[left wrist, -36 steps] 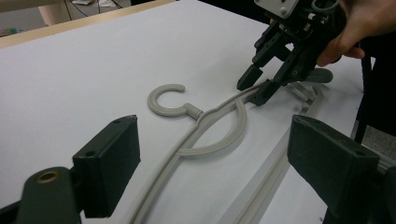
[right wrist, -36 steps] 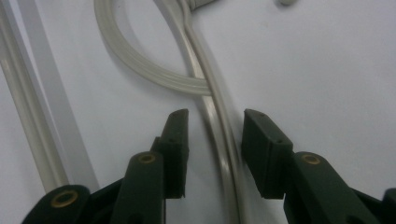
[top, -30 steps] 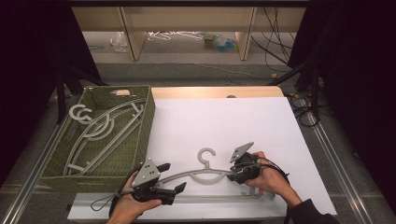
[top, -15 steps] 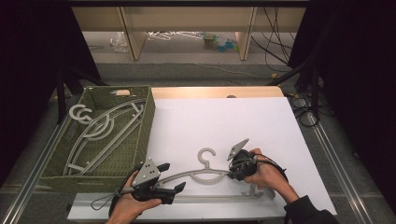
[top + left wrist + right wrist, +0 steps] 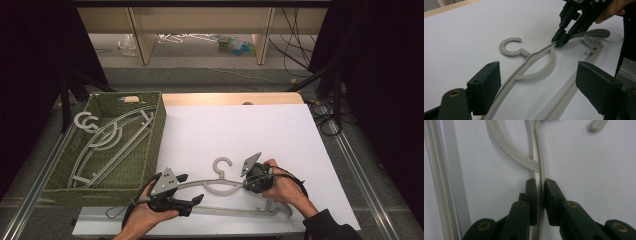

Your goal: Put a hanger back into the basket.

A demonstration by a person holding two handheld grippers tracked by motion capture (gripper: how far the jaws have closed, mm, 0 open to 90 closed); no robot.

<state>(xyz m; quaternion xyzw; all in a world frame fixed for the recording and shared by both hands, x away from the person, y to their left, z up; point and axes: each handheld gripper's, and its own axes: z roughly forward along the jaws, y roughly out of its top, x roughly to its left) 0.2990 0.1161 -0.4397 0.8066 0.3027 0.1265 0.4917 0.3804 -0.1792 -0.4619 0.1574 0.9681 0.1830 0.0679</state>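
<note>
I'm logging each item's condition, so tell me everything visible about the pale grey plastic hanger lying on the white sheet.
The pale grey plastic hanger lies flat on the white sheet, its open hook pointing away from the person. It has ribbed shoulder arms, a curved inner brace under the neck and a straight bottom bar. The right gripper pinches its right shoulder arm just beside the brace. The left gripper stands open over its left arm and bar. No damage shows.

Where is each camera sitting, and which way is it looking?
High view: above the table's near side, looking forward and down at the hanger, basket, both hands.
Left gripper view: rides the left gripper, looking along its open jaws over the hanger to the right gripper.
Right gripper view: looks along its jaws shut on the hanger's arm.
All share the hanger.
</note>
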